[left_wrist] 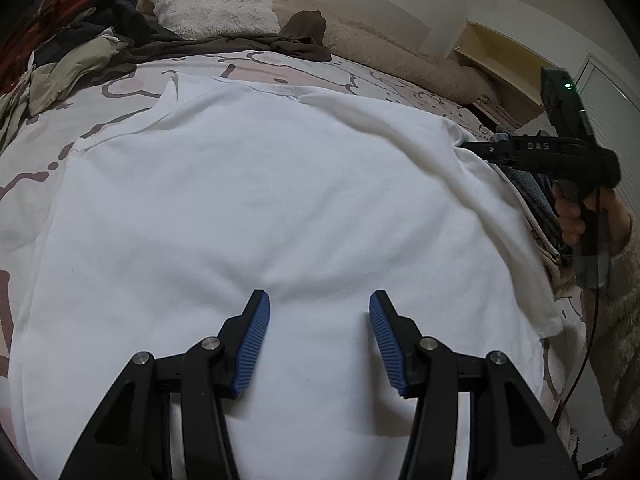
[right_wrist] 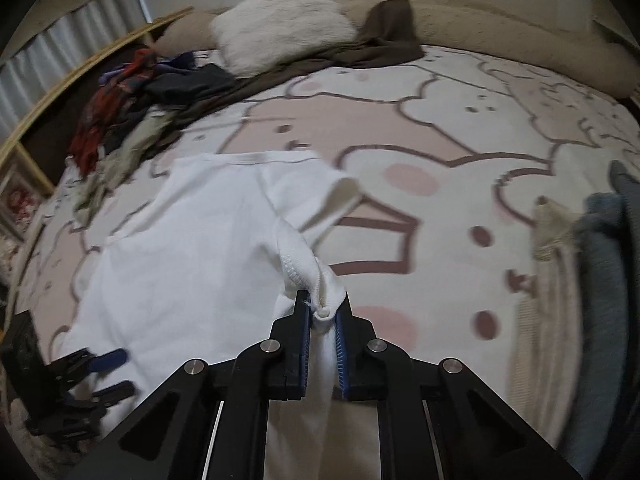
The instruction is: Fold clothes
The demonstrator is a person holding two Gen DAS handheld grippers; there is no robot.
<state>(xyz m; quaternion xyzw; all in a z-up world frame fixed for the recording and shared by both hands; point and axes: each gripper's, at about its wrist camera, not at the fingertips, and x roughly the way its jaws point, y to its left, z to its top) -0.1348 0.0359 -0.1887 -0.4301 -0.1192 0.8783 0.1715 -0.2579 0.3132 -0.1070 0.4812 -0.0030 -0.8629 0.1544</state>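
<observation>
A white shirt [left_wrist: 256, 200] lies spread on the patterned bed cover [left_wrist: 44, 136]. My left gripper [left_wrist: 319, 308] is open just above the shirt's near part, its blue pads [left_wrist: 254, 344] apart and empty. My right gripper [right_wrist: 323, 312] is shut on a bunched hem of the white shirt [right_wrist: 200, 240] and lifts that edge off the bed cover [right_wrist: 440, 208]. In the left wrist view the right gripper [left_wrist: 476, 148] reaches in at the shirt's right edge. In the right wrist view the left gripper [right_wrist: 114, 374] shows at the lower left, open.
A pile of unfolded clothes [left_wrist: 68, 36] lies at the back left; it also shows in the right wrist view [right_wrist: 132, 112]. A fluffy white pillow [left_wrist: 216, 0] and a brown garment [left_wrist: 296, 40] lie at the back. Folded clothes [right_wrist: 592, 264] are stacked at the right.
</observation>
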